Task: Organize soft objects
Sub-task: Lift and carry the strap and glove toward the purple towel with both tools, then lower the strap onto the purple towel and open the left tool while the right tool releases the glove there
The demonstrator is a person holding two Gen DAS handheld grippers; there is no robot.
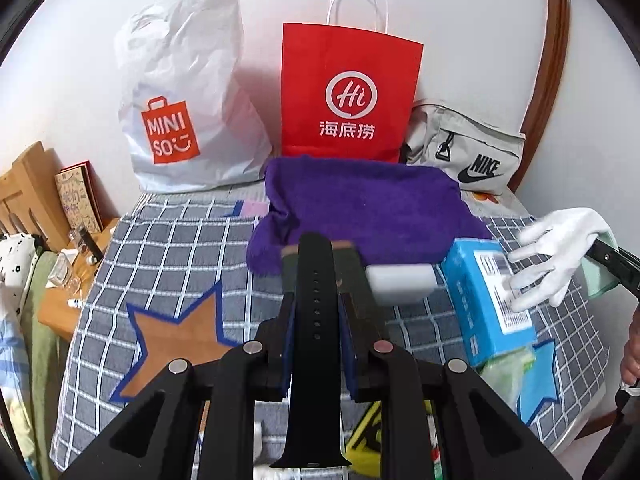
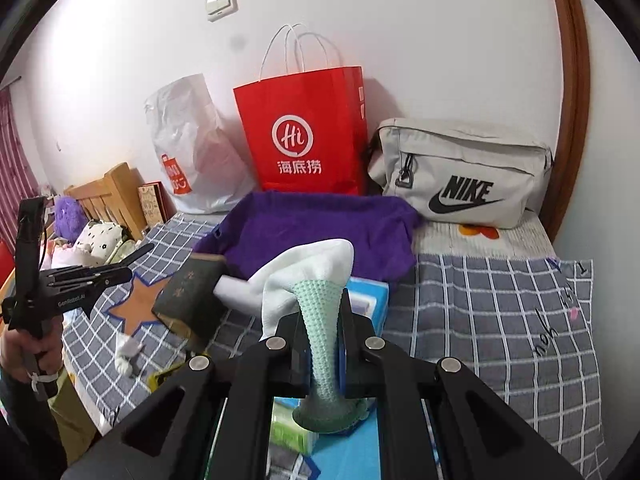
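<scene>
Right wrist view, checked grey bedspread [image 2: 500, 312], white wall [image 2: 440, 40], wooden headboard [image 2: 112, 192]

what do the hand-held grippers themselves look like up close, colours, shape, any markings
Both are matte black plastic. The left hand-held gripper and the right hand-held gripper have angular linkage arms with triangular cut-outs, round silver pivot pins, and blue pads on the inner faces of the fingers. Seen from the right wrist, the left one has a black handle, small white lettering on its side and a white tie by the handle.
</scene>
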